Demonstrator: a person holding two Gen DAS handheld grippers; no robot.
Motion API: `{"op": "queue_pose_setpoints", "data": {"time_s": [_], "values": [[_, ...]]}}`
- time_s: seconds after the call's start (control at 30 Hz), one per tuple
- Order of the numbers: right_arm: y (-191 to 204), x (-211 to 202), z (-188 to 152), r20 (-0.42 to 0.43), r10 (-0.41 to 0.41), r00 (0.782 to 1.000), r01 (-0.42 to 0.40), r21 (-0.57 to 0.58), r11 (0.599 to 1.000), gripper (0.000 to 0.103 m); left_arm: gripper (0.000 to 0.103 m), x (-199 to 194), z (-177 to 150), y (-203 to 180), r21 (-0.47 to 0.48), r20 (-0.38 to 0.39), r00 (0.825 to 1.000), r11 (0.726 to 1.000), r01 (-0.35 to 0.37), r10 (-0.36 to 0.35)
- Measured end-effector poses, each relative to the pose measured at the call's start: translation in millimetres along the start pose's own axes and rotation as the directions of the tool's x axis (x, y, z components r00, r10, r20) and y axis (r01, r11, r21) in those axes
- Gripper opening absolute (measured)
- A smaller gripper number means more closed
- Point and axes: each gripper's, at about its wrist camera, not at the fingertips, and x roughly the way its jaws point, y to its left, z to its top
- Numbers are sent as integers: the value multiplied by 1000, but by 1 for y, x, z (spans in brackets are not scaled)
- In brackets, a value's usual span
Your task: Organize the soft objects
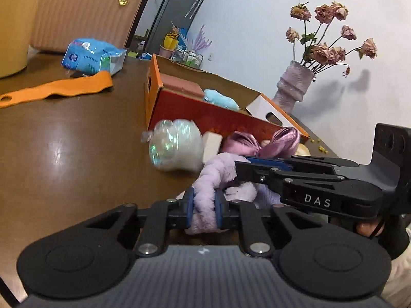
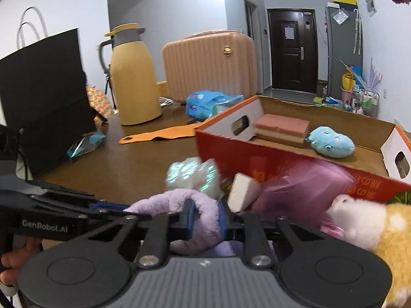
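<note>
Both grippers grasp one lilac plush toy (image 1: 218, 169) just above a brown table (image 1: 77, 141), in front of an open orange cardboard box (image 1: 205, 113). The left gripper (image 1: 204, 206) is clenched on a thick furry limb of the toy; the right gripper (image 2: 205, 219) is clamped on another looped part of it, the pads pressing into the pile. Beside the toy lie an iridescent wrapped bundle (image 1: 177, 148), a pale block (image 1: 212, 145) and a pink satin bow (image 1: 259, 143); a yellow-and-white plush (image 2: 372, 228) sits at the right. Inside the box rest a blue plush (image 2: 331, 141) and a layered pink sponge block (image 2: 282, 128). The step in hand appears to be lifting the lilac toy from the pile. The next move likely calls for carrying it over the near wall of the box and opening both grips together, so the limp limbs do not snag on the rim.
</note>
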Motion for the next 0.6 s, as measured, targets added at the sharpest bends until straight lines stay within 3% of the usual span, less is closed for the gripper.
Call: {"op": "queue_pose_setpoints", "data": {"time_s": [0.2,0.43,0.5,0.57,0.6], "values": [[25,-34,-32,64,-28,998,26,28,999,15,15,-25,-20,-18,31,9,1000,999,23,-23],[50,-98,-77,101,-81,992,77,42,996,14,17,-56,-60,-59,139,5,997,988,74,-75],[55,-115,-91,90,-64,994,60,51,997,18,31,-63,-73,-60,143,1,996,985,93,-94],[62,-131,-102,90,-47,995,42,58,997,19,57,-74,-79,-53,92,9,991,987,135,-136],[64,-139,-106,103,-39,994,32,65,997,21,60,-80,-79,-47,44,25,990,990,137,-138]]}}
